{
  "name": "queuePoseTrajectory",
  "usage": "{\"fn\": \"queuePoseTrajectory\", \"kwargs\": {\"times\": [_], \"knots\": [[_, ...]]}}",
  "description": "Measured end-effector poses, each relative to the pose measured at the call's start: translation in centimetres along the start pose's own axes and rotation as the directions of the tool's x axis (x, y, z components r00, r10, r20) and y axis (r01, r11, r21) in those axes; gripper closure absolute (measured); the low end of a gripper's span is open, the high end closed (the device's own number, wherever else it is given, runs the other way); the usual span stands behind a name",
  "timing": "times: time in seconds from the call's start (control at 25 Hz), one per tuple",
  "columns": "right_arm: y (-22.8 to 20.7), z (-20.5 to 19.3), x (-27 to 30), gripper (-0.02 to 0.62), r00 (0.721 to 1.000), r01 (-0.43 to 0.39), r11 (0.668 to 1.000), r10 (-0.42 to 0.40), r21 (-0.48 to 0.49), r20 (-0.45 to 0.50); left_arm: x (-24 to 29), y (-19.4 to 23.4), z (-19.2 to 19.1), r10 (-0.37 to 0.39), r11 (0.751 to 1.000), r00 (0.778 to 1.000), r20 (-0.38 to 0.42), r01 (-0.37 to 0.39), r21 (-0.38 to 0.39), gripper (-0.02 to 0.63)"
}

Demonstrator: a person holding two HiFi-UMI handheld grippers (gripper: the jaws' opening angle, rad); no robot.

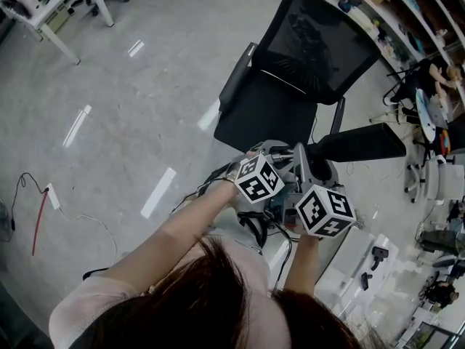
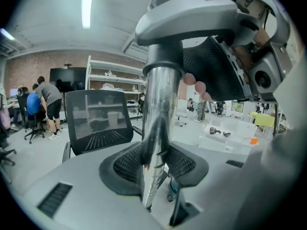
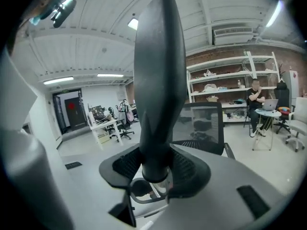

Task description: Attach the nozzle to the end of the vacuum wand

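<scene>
Floor (image 1: 123, 115) of pale grey fills most of the head view, and one black mesh-backed office chair (image 1: 290, 86) stands on it just beyond the person's arms. One white bench (image 1: 349, 264) is cut off at the lower right and carries two dark tools (image 1: 379, 253), too small to name. A second bench (image 1: 36, 22) is cut off at the upper left corner. One red cable (image 1: 38, 224) lies on the floor at the left.

One black nozzle (image 1: 360, 142) sticks out to the right from where the two grippers meet, held in the air in front of the chair. The right gripper (image 3: 154, 169) pinches the nozzle's narrow lower end, with a mesh pad pressed to each side. One silver ring (image 3: 156, 182) sits directly under that end.

One shiny metal vacuum wand (image 2: 159, 123) runs upright through the left gripper view, and the left gripper (image 2: 154, 164) is clamped around it. The wand's upper end passes in at the right gripper's grey jaws, beside the person's fingertips (image 2: 194, 83). The joint itself is covered, so I cannot tell whether nozzle and wand are seated together.

Two marker cubes (image 1: 259, 179), one on each gripper, hide all four jaws in the head view. The person's hair (image 1: 211, 304) covers that view's lower edge.
</scene>
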State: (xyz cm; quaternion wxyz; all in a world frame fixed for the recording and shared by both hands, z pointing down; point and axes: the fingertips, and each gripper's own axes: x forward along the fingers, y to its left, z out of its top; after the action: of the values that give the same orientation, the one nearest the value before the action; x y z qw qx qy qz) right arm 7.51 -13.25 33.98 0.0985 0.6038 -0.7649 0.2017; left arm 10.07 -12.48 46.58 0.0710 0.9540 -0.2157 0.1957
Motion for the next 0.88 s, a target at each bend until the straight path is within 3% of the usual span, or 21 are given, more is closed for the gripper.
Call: {"fn": "queuePoseTrajectory", "kwargs": {"times": [0.24, 0.44, 0.72, 0.88], "knots": [[1.2, 0.4, -0.7, 0.408, 0.977, -0.197, 0.980, 0.193, -0.034, -0.095, -0.4, -0.1, 0.1, -0.018, 1.000, 1.000, 0.006, 0.018, 0.007, 0.451], [1.3, 2.0, -1.3, 0.408, 0.966, -0.251, 0.967, 0.248, -0.044, -0.071, -0.5, -0.6, 0.1, -0.040, 0.999, 0.999, 0.013, 0.040, 0.017, 0.451], [0.3, 2.1, -1.1, 0.410, 0.991, -0.121, 0.993, 0.120, 0.017, 0.057, -0.2, -0.1, 0.0, -0.018, 1.000, 1.000, 0.008, 0.018, 0.013, 0.451], [-0.1, 1.8, -1.1, 0.410, 0.998, 0.000, 0.999, -0.002, 0.038, 0.059, -0.4, 0.0, 0.0, 0.021, 1.000, 1.000, 0.003, -0.021, 0.014, 0.451]]}}
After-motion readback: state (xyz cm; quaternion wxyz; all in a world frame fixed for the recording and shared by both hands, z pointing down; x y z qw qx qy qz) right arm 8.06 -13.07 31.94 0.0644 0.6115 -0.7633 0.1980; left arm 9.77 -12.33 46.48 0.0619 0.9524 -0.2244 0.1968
